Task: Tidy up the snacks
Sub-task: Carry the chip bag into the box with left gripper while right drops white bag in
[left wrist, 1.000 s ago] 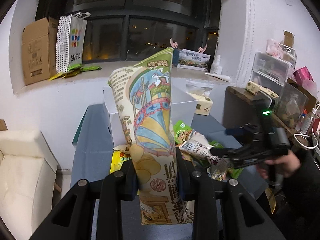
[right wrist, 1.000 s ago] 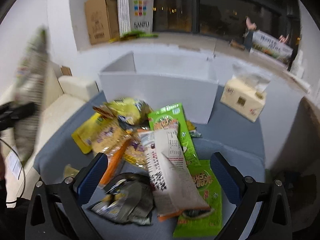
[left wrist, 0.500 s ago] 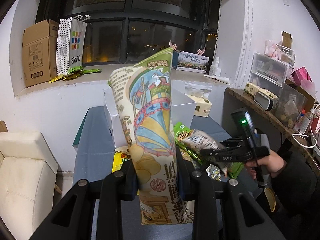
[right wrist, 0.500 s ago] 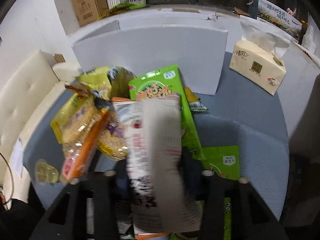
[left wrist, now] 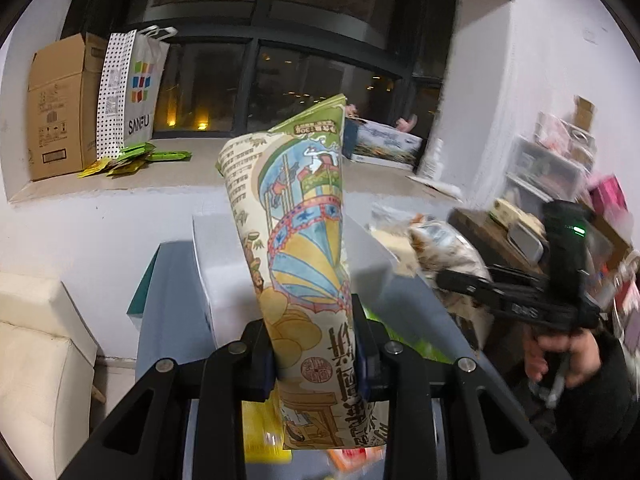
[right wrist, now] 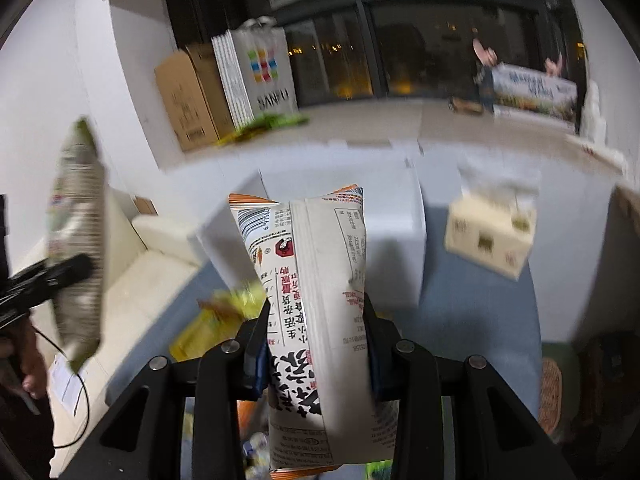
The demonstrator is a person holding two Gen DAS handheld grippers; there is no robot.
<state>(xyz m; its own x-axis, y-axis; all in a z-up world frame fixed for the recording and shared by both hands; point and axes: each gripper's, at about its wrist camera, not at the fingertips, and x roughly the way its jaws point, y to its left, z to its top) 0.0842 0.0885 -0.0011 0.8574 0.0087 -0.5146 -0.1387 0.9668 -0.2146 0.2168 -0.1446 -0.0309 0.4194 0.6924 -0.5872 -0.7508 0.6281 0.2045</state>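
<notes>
My left gripper (left wrist: 316,344) is shut on a tall chip bag (left wrist: 304,240) printed with a colourful cartoon, held upright in front of the open white box (left wrist: 224,280). In the right wrist view my right gripper (right wrist: 316,340) is shut on a white snack packet (right wrist: 320,260) with black and red print, raised above the snack pile (right wrist: 208,328) on the blue-grey table (right wrist: 480,312). The white box (right wrist: 392,216) stands just behind it. From the left wrist view the right gripper (left wrist: 452,280) and its packet (left wrist: 444,248) hover at the right. The left gripper (right wrist: 76,268) with its chip bag (right wrist: 76,220) shows at the left edge.
A tissue box (right wrist: 488,240) sits on the table right of the white box. A cardboard box (left wrist: 56,108) and a shopping bag (left wrist: 132,92) stand on the window ledge. A cream sofa (left wrist: 36,340) lies left of the table, cluttered shelves (left wrist: 560,168) to the right.
The right gripper went from wide open over the pile to shut on the white packet and lifted it. The left gripper rose and moved closer to the white box with the chip bag.
</notes>
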